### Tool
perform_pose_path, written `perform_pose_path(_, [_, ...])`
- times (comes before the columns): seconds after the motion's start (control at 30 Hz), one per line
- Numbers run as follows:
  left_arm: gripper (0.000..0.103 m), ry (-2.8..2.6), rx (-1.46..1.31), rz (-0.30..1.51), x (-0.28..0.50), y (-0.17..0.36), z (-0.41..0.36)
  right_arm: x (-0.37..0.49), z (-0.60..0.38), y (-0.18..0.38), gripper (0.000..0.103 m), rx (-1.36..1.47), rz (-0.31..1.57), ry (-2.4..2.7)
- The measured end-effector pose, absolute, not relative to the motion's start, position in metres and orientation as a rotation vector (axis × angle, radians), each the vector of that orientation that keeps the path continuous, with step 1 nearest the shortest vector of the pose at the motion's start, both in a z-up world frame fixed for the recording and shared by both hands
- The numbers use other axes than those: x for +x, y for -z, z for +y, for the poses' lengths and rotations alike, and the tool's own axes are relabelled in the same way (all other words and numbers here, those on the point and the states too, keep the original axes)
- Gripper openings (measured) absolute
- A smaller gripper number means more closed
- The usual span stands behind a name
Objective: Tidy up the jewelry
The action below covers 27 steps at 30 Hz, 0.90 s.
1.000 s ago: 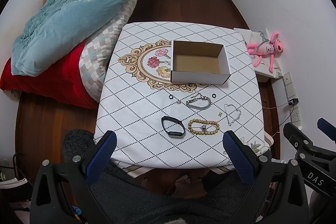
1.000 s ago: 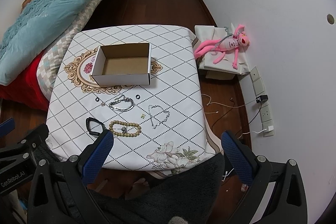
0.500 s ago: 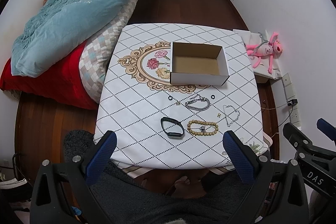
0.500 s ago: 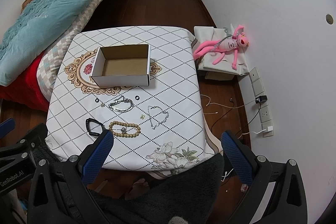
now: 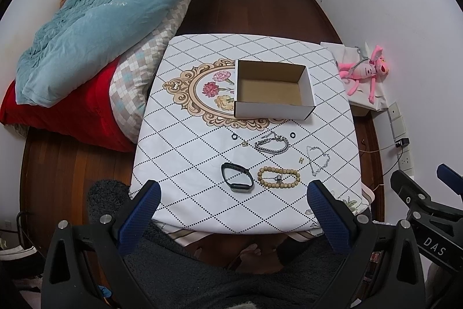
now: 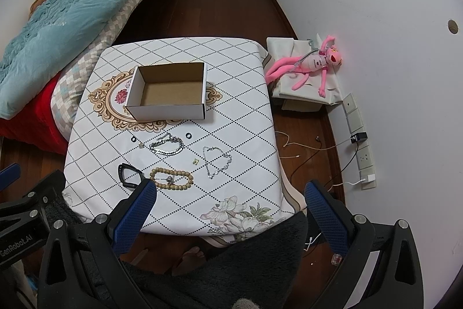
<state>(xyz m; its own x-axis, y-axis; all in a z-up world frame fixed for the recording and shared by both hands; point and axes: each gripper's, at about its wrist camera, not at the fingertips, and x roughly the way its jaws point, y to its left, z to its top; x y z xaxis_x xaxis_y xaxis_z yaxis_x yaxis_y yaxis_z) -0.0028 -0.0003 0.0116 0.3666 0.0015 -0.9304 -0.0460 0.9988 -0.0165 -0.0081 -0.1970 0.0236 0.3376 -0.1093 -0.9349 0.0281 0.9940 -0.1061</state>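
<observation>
nothing is sorted yet: we hold left gripper (image 5: 231,210) and right gripper (image 6: 228,207) spread wide, empty; white cardboard box (image 5: 273,90) beyond our fingertips is bare, and silver chain bracelet (image 5: 272,145), wooden bead bracelet (image 5: 277,178) and black band (image 5: 237,177) all lie loose ahead.

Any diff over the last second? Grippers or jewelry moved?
Barely. Both views drift slightly, the table sliding a little up-frame, as if the grippers eased back. Nothing taken hold of or let go: left hand-held gripper and right hand-held gripper both open and empty. Box empty; wooden bead bracelet, black band and chains unmoved.
</observation>
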Motion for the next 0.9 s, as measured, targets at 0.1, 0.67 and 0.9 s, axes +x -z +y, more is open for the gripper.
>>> perform_pose_path(0.1, [0.103, -0.029, -0.042, 1.195, -0.003, -0.012, -0.001, -0.009, -0.197, -0.021, 0.103, -0.076, 1.224, 0.09])
perform_pose_path(0.67, [0.103, -0.027, -0.031, 1.168, 0.007, -0.002, -0.003, 0.004, -0.201, -0.031, 0.103, -0.04, 1.212, 0.085])
perform_pose_path(0.9, [0.103, -0.083, -0.02, 1.173, 0.044, 0.046, 0.019, 0.037, -0.207, 0.007, 0.103, 0.035, 1.225, 0.06])
